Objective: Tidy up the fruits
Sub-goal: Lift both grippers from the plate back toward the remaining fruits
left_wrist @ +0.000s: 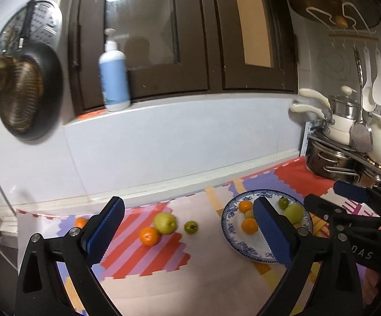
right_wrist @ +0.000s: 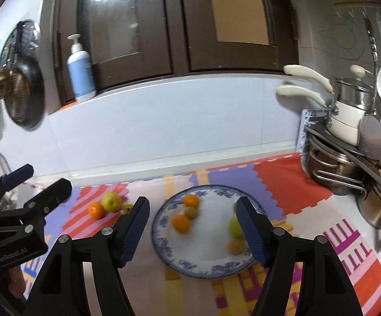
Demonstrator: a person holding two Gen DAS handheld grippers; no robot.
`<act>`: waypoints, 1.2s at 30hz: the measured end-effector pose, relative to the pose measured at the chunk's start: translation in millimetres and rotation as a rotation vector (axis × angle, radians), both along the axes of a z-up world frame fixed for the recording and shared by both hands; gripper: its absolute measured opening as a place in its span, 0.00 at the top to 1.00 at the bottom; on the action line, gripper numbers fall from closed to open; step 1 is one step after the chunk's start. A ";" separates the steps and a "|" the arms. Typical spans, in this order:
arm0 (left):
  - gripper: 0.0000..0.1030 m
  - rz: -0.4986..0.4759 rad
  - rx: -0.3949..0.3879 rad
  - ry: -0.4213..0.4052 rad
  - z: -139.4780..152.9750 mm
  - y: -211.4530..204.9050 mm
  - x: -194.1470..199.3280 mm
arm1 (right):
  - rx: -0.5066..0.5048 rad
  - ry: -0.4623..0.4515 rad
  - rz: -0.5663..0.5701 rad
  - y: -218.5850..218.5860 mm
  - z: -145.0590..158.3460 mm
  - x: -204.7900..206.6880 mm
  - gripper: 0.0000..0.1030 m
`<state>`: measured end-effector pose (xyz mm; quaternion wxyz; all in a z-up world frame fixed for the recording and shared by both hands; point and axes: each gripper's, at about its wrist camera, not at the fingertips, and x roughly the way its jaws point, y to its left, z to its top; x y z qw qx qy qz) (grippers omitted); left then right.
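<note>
Both cameras ride just behind their tools, looking forward and slightly down across the tabletop (left_wrist: pixel 190 284) toward the far tiled wall and dark window. The left view sits further left, centred on the loose fruit; the right view is centred on the blue-rimmed plate (right_wrist: pixel 164 226). Both share plate, fruit, window, and pot rack.

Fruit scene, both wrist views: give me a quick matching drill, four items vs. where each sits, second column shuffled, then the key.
Column 1
1. big green apple
2. pump bottle
3. black pan
4. orange

Column 2
A. on the blue-patterned plate
B. standing on the window ledge
C. on the mat, left of the plate
D. hanging on the wall at left

Pairs: 1-C, 2-B, 3-D, 4-A
</note>
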<state>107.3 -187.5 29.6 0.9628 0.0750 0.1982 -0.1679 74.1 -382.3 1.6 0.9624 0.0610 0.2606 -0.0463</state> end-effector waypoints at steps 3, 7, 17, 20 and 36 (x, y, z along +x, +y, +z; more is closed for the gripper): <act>0.01 0.017 -0.001 -0.024 5.2 14.3 -12.2 | -0.006 -0.008 0.030 13.2 3.1 -5.9 0.33; 0.00 0.041 0.007 -0.030 8.7 31.4 -23.8 | -0.022 -0.034 0.052 29.1 8.3 -13.6 0.33; 0.00 0.072 0.016 -0.040 10.7 67.1 -38.6 | -0.029 -0.054 0.103 65.7 11.5 -22.5 0.33; 0.01 0.080 0.026 -0.039 8.0 76.4 -36.9 | -0.033 -0.054 0.111 75.5 9.8 -20.7 0.33; 0.10 0.049 0.053 0.032 -30.0 91.9 18.4 | -0.088 0.022 0.186 104.5 -13.6 37.0 0.33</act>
